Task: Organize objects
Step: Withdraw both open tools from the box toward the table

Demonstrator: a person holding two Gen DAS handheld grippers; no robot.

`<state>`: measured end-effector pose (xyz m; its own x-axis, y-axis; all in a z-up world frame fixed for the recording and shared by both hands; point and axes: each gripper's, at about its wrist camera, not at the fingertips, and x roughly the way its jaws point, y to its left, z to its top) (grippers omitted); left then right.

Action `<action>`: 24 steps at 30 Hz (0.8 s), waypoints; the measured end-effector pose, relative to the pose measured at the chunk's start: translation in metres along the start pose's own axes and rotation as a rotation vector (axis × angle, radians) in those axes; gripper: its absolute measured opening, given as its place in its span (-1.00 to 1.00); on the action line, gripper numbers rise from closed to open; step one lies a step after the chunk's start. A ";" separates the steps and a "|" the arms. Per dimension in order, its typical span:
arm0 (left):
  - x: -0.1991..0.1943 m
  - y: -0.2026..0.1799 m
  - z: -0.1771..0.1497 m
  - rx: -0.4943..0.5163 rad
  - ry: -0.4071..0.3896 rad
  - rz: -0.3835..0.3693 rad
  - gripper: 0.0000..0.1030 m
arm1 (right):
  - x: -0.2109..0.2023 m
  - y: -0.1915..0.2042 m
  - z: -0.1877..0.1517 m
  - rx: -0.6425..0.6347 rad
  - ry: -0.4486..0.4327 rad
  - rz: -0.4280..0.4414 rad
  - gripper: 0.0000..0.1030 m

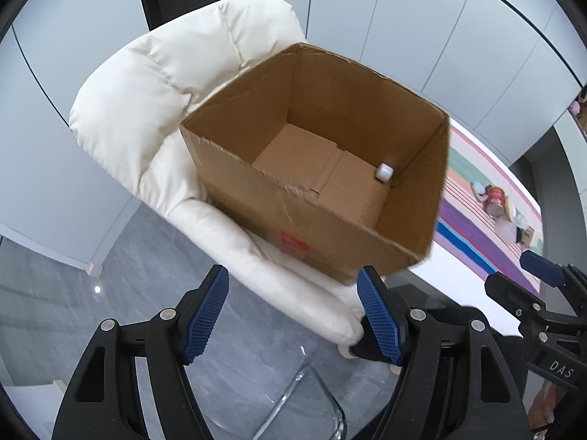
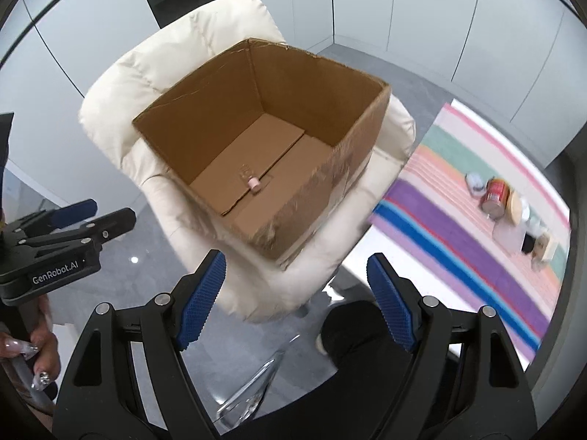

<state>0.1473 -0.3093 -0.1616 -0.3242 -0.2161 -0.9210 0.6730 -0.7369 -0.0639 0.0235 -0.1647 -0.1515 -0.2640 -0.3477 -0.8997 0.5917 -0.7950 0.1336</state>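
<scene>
Left wrist view: the left gripper (image 1: pixel 293 315) hangs over a cardboard box (image 1: pixel 414 198) that sits on a cream padded chair (image 1: pixel 146 110); its jaws stand well apart with nothing between them.
Inside the box: one small white cube-like object (image 1: pixel 384 173) lies on the floor of the box, near the far right corner.
Off to the right: a red can (image 1: pixel 494 200) and other small items lie on a striped cloth (image 1: pixel 473 227) covering the bench.
Right wrist view: the right gripper (image 2: pixel 295 302) is also over the box, jaws wide and empty; here a small pink cylinder (image 2: pixel 254 184) shows on the box floor.
Handling: the can looks stiff and probably smooth, so best taken across its round body; the blurred small pieces beside it look light.
Box: open-topped, corrugated and likely light, its torn rims best left alone.
</scene>
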 end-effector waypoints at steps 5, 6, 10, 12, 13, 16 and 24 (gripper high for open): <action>-0.015 -0.008 -0.022 0.032 -0.016 0.033 0.44 | -0.018 -0.008 -0.021 0.015 -0.018 -0.026 0.58; -0.016 -0.009 -0.024 0.036 -0.017 0.036 0.44 | -0.022 -0.009 -0.026 0.016 -0.025 -0.029 0.58; -0.024 -0.013 -0.039 0.043 -0.021 0.034 0.50 | -0.034 -0.012 -0.041 0.024 -0.026 -0.025 0.58; -0.025 -0.016 -0.044 0.044 -0.021 0.031 0.52 | -0.039 -0.012 -0.051 0.019 -0.028 -0.040 0.58; -0.025 -0.017 -0.047 0.046 -0.020 0.031 0.52 | -0.041 -0.012 -0.054 0.016 -0.029 -0.047 0.58; -0.027 -0.020 -0.054 0.052 -0.020 0.025 0.52 | -0.045 -0.011 -0.063 0.013 -0.035 -0.051 0.58; -0.031 -0.026 -0.065 0.046 -0.030 0.030 0.57 | -0.046 -0.018 -0.080 0.026 -0.029 -0.050 0.58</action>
<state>0.1826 -0.2419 -0.1565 -0.3243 -0.2574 -0.9103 0.6515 -0.7585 -0.0176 0.0859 -0.0947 -0.1458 -0.3154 -0.3210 -0.8930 0.5572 -0.8244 0.0995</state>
